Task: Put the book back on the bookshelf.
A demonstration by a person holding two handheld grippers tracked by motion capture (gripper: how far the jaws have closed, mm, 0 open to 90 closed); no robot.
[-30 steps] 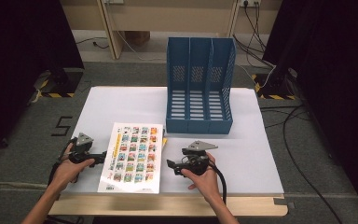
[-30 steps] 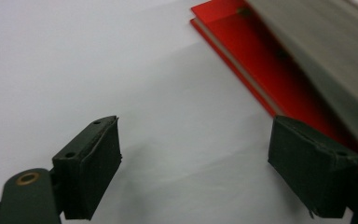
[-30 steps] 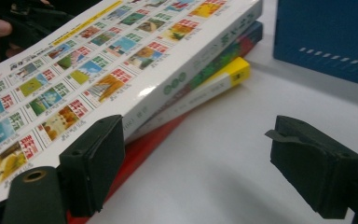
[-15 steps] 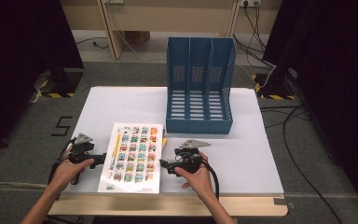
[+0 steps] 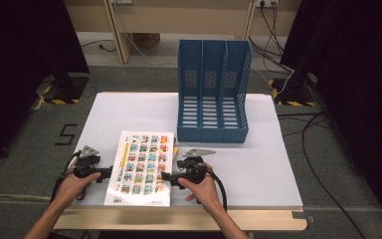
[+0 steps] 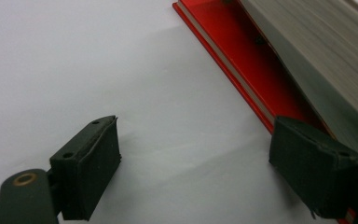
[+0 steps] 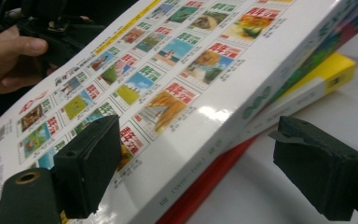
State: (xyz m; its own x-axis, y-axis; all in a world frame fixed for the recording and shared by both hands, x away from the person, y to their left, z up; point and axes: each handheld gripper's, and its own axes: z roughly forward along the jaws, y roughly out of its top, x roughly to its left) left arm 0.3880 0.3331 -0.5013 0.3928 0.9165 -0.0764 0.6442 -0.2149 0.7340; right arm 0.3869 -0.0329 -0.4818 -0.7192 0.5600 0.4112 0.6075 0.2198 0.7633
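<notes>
A white book [image 5: 142, 167] with a grid of small colourful pictures on its cover lies on top of a stack at the table's front left. A red book [image 7: 205, 191] and a yellow book [image 7: 331, 74] show under it. My left gripper [image 5: 107, 173] sits at the stack's left edge. Its jaws have just been opening, one over the bare table and one over the red book's [image 6: 242, 70] edge, pressing on nothing. My right gripper [image 5: 165, 178] is open at the stack's right edge. The white book's [image 7: 168, 79] spine lies between its jaws, untouched.
A blue three-slot file holder [image 5: 212, 94] stands upright at the middle back of the white table [image 5: 258, 164]. The table's wooden front edge [image 5: 179, 219] runs just below my hands. Cables lie on the floor to the right.
My right gripper has slid left up to the stack's right edge. The left hand has stayed where it was.
</notes>
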